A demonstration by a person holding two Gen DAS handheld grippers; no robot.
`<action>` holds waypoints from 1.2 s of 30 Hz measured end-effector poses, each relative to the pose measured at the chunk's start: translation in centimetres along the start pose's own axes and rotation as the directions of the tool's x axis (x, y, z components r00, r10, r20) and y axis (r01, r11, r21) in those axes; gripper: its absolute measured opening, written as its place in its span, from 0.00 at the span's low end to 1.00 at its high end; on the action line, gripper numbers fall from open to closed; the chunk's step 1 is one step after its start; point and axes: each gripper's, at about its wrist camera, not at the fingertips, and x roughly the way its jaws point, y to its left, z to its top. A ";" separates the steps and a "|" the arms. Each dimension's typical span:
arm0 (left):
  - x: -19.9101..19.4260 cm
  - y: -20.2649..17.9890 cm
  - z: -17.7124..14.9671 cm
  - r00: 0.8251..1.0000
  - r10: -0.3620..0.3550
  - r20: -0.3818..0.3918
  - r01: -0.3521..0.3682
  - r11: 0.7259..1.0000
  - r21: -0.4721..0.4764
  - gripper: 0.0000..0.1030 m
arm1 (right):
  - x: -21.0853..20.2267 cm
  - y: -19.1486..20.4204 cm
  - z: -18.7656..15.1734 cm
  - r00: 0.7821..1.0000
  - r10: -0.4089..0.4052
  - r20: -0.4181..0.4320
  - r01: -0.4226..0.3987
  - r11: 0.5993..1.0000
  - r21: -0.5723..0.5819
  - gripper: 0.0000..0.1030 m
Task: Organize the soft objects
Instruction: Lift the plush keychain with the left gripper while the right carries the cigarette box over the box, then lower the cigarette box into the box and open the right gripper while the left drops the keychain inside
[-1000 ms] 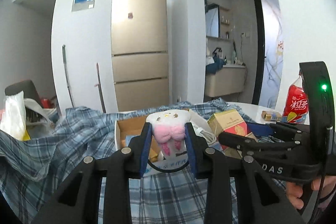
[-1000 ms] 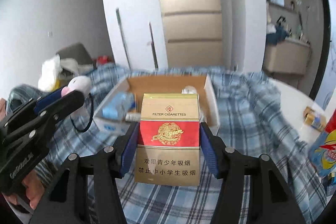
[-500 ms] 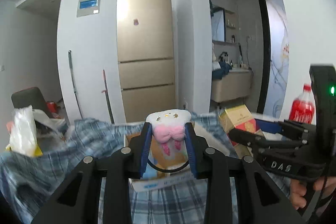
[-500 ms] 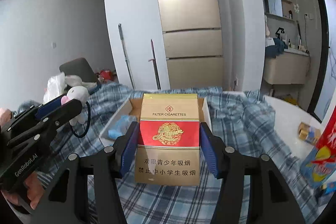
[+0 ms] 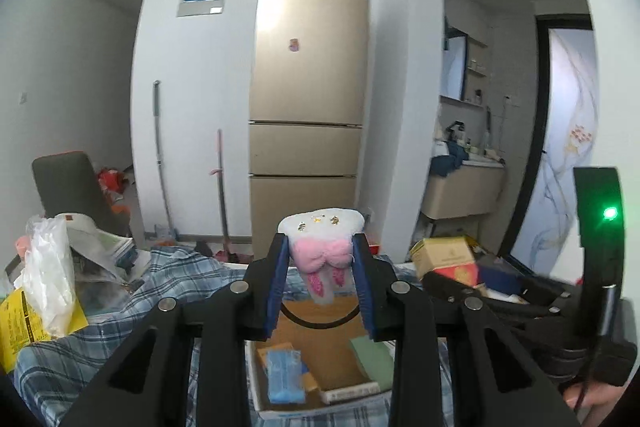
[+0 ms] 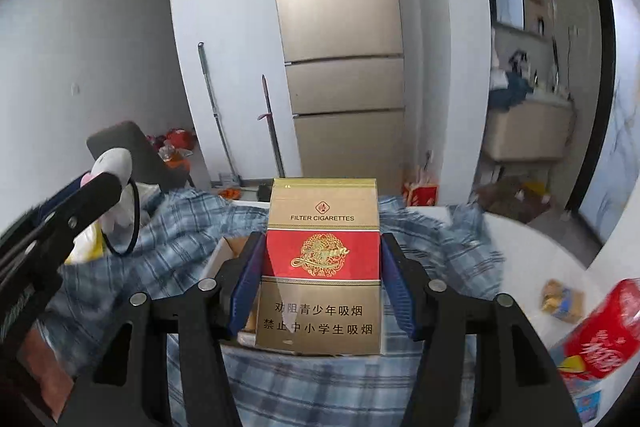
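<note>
My left gripper (image 5: 320,267) is shut on a small white plush toy (image 5: 322,227) with a pink bow and a black loop, held in the air above an open cardboard box (image 5: 320,327). The toy also shows at the left of the right wrist view (image 6: 116,167). My right gripper (image 6: 320,283) is shut on a gold and red cigarette carton (image 6: 322,267), held upright over the box edge (image 6: 220,259). The carton also shows in the left wrist view (image 5: 444,255).
The box holds a blue packet (image 5: 284,375) and a green item (image 5: 372,359). A blue plaid cloth (image 6: 192,227) covers the table. A red bottle (image 6: 600,327) and a small snack pack (image 6: 560,299) lie at the right. A plastic bag (image 5: 48,275) sits at the left.
Both grippers have risen and tipped, so the box now lies lower in view, beneath them. Each keeps its hold.
</note>
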 end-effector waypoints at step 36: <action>7.8 4.3 -5.2 0.976 0.049 -0.211 -0.057 0.998 -0.032 0.32 | 14.1 2.1 -5.9 0.947 0.072 -0.314 -0.066 0.997 0.029 0.66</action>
